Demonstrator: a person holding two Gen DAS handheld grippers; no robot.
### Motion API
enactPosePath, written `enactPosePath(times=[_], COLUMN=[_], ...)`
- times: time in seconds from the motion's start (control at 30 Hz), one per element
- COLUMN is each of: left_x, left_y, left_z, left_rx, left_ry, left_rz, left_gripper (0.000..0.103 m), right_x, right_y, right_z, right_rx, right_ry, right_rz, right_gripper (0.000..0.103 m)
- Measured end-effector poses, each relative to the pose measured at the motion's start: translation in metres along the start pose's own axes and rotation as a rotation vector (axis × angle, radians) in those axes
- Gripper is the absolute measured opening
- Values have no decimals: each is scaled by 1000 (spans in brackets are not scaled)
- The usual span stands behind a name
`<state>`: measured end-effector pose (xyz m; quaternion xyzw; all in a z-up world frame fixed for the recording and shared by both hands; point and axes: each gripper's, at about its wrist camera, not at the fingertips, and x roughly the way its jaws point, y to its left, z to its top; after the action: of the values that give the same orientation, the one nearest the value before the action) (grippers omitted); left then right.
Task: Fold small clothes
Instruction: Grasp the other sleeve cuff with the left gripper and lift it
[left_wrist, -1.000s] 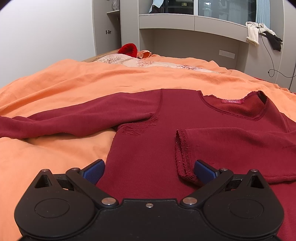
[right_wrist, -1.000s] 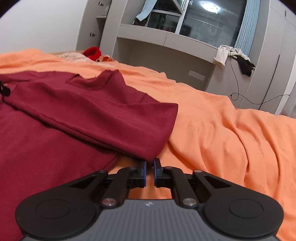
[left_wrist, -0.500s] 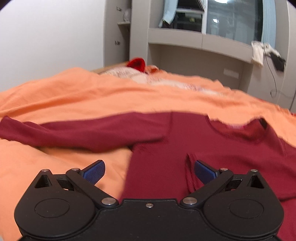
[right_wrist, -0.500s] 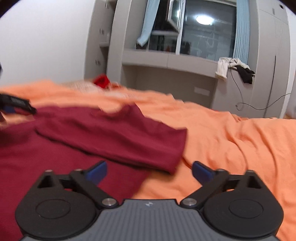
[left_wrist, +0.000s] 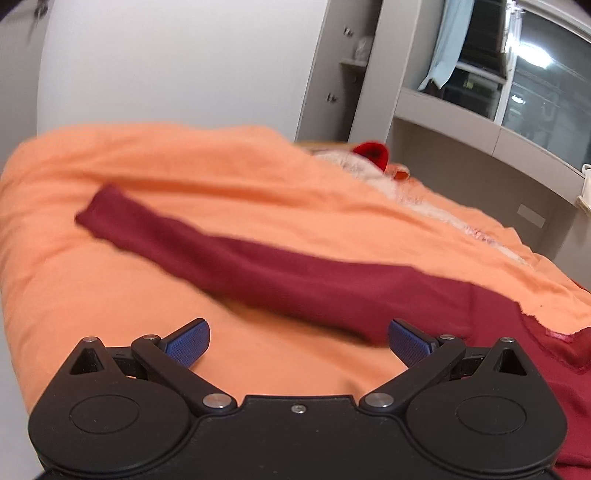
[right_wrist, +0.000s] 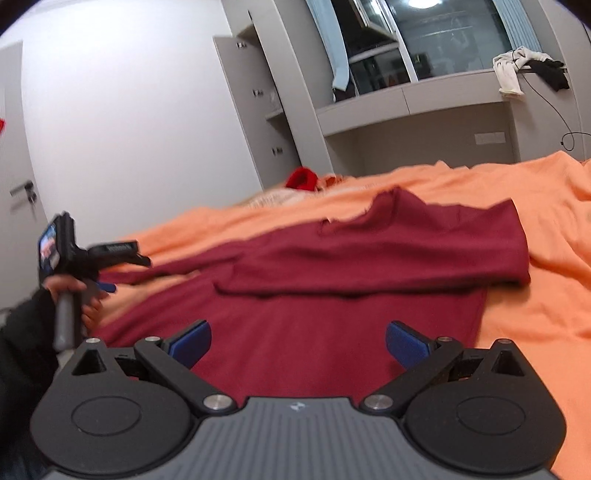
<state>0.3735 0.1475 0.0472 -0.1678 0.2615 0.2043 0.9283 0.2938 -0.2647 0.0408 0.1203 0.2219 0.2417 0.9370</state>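
Orange bed (right_wrist: 546, 236) carries our sweater (right_wrist: 332, 332) spread mid-bed, one sleeve (right_wrist: 388, 258) folded across, the other sleeve (left_wrist: 229, 258) left toward the edge, both our left tool (left_wrist: 297, 341) and right tool (right_wrist: 298, 341) open and empty.

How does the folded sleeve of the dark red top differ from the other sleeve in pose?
The folded sleeve lies across the body of the dark red top; the other sleeve stretches straight out onto the orange blanket. The folded sleeve's cuff rests on red cloth, the other sleeve's cuff on orange. Both lie flat, and neither is gripped.
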Motion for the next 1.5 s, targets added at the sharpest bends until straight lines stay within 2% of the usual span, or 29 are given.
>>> enactPosePath(times=[0.07,0.13,0.4,0.7,0.9,1.2,1.3,1.33,1.37,1.43,1.5], left_x=[7,10,19,25,34,42,44,45,47,51,53], left_y=[16,31,87,137,150,162,161,163,165,170,175], left_z=[2,3,25,39,42,45,46,46,46,46,43], left_rx=[-49,-90,-234,-452,-512,-591,-594,-601,-609,-628,-653], left_ry=[40,44,-17,-127,-161,-201,-201,-198,-196,-179,-188], left_rz=[-26,-42,1,35,95,162,195,205,209,172,146], left_gripper=[102,102,102,102,90,68,52,43,27,4,3], right_x=[1,2,12,14,16,19,19,20,20,20,20], right_y=[-6,-10,-15,-17,-18,-20,-20,-20,-21,-22,-22], right_z=[-2,-1,-9,-12,-14,-16,-16,-16,-17,-17,-18], right_rx=[22,51,102,120,121,127,128,129,131,135,138], right_ry=[20,20,34,26,31,29,29,28,27,25,23], right_rz=[6,14,7,13,14,19,19,21,23,26,28], right_gripper=[103,103,103,103,103,103,103,103,103,103,103])
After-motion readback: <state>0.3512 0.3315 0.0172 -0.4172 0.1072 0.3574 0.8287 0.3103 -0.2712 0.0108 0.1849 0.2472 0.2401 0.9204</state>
